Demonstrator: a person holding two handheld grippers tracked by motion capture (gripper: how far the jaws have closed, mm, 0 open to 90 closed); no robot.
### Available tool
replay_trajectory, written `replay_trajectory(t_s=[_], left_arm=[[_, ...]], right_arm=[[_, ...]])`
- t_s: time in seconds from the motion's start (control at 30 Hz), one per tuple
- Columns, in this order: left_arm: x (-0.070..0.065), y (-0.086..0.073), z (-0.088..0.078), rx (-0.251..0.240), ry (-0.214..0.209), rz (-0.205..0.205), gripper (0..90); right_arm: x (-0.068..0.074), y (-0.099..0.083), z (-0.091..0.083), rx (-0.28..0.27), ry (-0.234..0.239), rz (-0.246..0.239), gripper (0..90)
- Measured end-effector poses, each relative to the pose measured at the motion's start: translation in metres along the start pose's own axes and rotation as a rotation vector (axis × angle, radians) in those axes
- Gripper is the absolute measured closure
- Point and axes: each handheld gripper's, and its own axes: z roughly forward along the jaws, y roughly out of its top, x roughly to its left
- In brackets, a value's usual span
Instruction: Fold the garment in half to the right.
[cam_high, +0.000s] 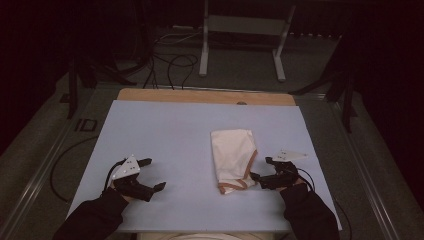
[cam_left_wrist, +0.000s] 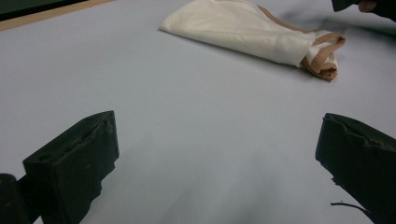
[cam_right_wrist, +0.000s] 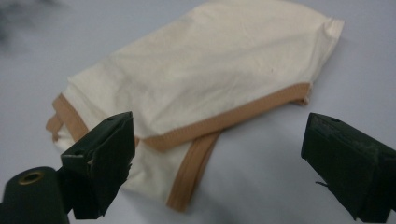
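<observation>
While our jaws stand spread, a folded cream garment (cam_high: 233, 157) lies on the blue mat (cam_high: 165, 135).
Our right gripper (cam_high: 261, 168) sits just beside its tan-trimmed edge; our left gripper (cam_high: 153, 174) waits well apart from it.

Both sleeves (cam_high: 95, 220) cut off at the bottom edge; room beyond the table (cam_high: 165, 120) too dark to make out.

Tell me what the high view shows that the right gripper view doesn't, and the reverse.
High view alone: both sleeved forearms, the left gripper open over bare sheet, the table's wooden far edge, floor cables and a metal stand. Right gripper view alone: the tan trim close up, with a strap running under the folded edge. Shared: the cream garment on the blue sheet and the right gripper, open beside it.
</observation>
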Motion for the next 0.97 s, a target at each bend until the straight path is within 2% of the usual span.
replay_trajectory(t_s=[0.2,0.57,0.8,0.97], left_arm=[[0.000,0.000,0.000,0.004,0.000,0.002,0.4],[0.000,-0.001,0.001,0.010,-0.001,0.005,0.4],[-0.001,0.000,0.001,0.009,-0.007,0.009,0.4],[-0.001,0.001,0.001,0.002,-0.008,0.006,0.4]], right_arm=[[0.003,-0.011,-0.003,0.000,-0.054,-0.015,9.5],[0.011,-0.031,-0.012,0.014,-0.075,0.030,9.5],[0.006,-0.030,-0.008,0.016,-0.121,0.059,9.6],[0.006,-0.028,-0.008,0.011,-0.114,0.050,9.6]])
